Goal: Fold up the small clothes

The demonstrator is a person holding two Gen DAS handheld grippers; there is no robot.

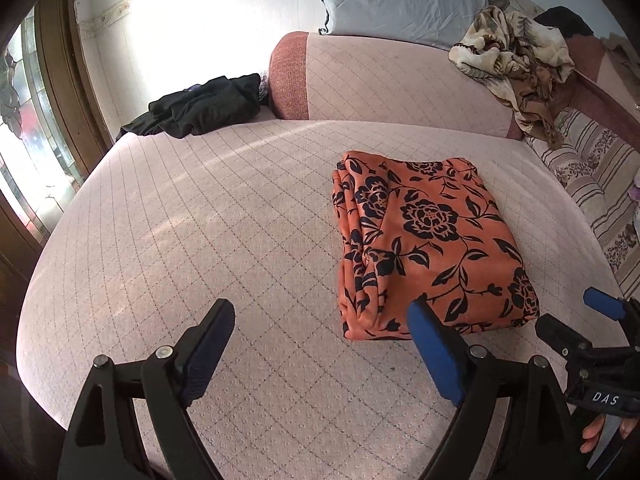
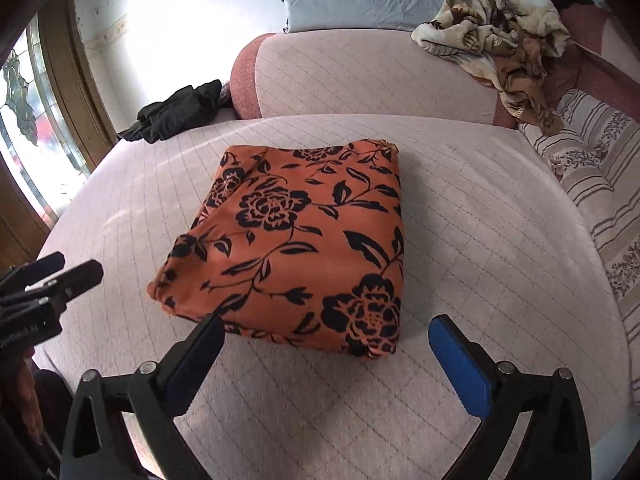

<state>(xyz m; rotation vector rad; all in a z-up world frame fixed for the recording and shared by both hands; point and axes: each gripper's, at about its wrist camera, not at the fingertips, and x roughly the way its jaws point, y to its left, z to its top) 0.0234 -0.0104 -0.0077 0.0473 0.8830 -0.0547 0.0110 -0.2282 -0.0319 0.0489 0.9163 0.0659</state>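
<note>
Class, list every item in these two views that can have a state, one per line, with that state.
Orange floral garment: folded into a neat block, lying flat on the cushion.
Black garment: crumpled, unfolded, at the far edge.
Beige patterned cloth: bunched on the backrest.
Left claw: open, empty.
Right claw: open, empty, just short of the folded garment.

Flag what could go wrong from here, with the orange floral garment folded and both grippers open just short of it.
1. The orange floral garment looks bulky, with loose layered edges on its left side; a nudge from the left gripper could spread the layers.
2. The right gripper hangs open at the near edge; pinching only the top layer may undo the fold.
3. The crumpled black garment lies at the cushion's far edge and might slide off.
</note>
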